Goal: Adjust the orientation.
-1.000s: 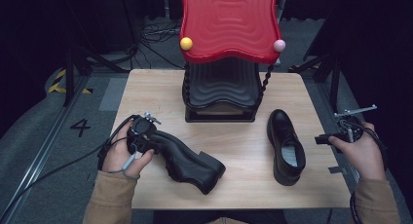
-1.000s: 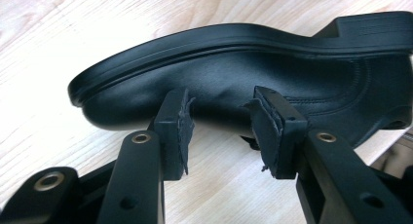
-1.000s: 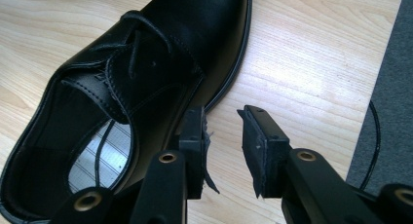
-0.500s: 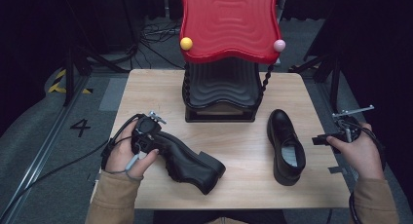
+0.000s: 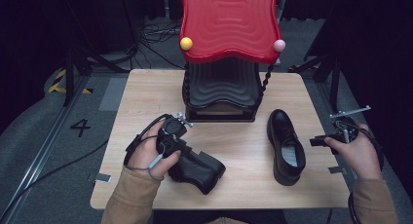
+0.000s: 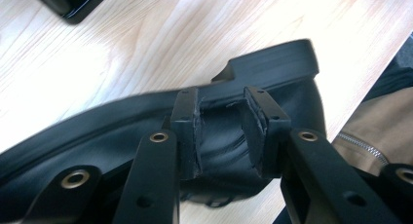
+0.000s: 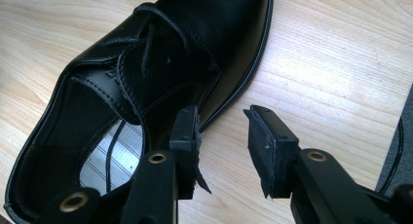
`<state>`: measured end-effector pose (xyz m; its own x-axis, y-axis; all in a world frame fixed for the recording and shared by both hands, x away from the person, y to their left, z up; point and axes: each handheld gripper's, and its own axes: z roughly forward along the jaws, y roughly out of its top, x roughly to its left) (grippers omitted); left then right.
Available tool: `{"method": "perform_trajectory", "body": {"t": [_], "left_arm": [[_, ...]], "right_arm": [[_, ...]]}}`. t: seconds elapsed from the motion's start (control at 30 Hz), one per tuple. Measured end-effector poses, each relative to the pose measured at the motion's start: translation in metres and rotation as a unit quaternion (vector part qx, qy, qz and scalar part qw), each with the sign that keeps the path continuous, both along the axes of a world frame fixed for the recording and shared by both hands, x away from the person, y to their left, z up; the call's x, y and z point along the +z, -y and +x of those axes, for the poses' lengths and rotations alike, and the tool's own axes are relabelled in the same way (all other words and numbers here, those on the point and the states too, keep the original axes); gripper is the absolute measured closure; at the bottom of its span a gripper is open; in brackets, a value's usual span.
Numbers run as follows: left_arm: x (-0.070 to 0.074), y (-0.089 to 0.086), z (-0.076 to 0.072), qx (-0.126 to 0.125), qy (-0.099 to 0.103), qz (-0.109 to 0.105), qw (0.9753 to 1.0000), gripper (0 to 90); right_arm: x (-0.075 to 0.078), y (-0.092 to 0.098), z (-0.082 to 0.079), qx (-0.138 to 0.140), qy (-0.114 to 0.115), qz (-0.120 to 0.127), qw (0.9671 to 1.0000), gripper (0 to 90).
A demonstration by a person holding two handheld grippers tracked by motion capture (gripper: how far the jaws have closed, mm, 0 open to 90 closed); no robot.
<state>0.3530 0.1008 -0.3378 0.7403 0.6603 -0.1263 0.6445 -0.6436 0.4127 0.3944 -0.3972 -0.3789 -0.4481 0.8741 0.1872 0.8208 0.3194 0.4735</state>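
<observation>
1. Since the earlier frames, the left tool [image 5: 171,136] has slid toward the black rack [image 5: 220,95] side of the tipped shoe [image 5: 197,168], while the right tool [image 5: 336,136] has barely shifted.
2. The tipped shoe lies on its side on the desk [image 5: 146,95], in front of the rack and to its left, sole edge turned up.
3. In the left gripper view the left tool [image 6: 221,131] has its pads spread, one on either side of a creased fold of the shoe's [image 6: 146,131] leather just under the heel; a firm pinch cannot be told.
4. The upright shoe [image 5: 285,146] stands in front of the rack, to its right.
5. In the right gripper view the right tool [image 7: 224,146] is spread and empty, just beside the upright shoe [image 7: 160,53].
6. Both shoes are smooth black leather; the upright one shows stitched seams, thin laces and a striped pale insole. The desk is pale wood grain.
</observation>
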Motion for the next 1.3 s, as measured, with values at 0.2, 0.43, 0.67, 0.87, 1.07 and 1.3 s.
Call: {"method": "perform_trajectory", "body": {"t": [0.2,0.43,0.67,0.87,1.07,1.3], "left_arm": [[-0.005,0.019,0.002,-0.023,0.006,-0.005,0.9997,77.7],[-0.012,0.033,0.004,-0.034,-0.002,-0.001,0.9994,80.3],[-0.02,0.049,0.006,-0.059,-0.02,-0.006,0.998,82.7],[-0.03,0.065,0.005,-0.08,-0.033,0.007,0.9962,83.5],[-0.038,0.072,0.007,-0.086,-0.047,0.026,0.9949,82.3],[-0.038,0.075,0.008,-0.075,-0.041,0.04,0.9956,86.9]], "right_arm": [[0.0,0.001,-0.002,-0.002,0.0,0.005,1.0,64.6],[-0.003,0.0,-0.002,0.001,-0.006,0.008,0.9999,63.3],[-0.006,-0.002,-0.004,0.001,-0.013,0.008,0.9999,62.6],[-0.008,-0.002,-0.005,0.003,-0.018,0.009,0.9998,62.3],[-0.009,-0.003,-0.005,0.007,-0.021,0.013,0.9997,61.8],[-0.01,-0.004,-0.004,0.008,-0.022,0.011,0.9997,61.8]]}}
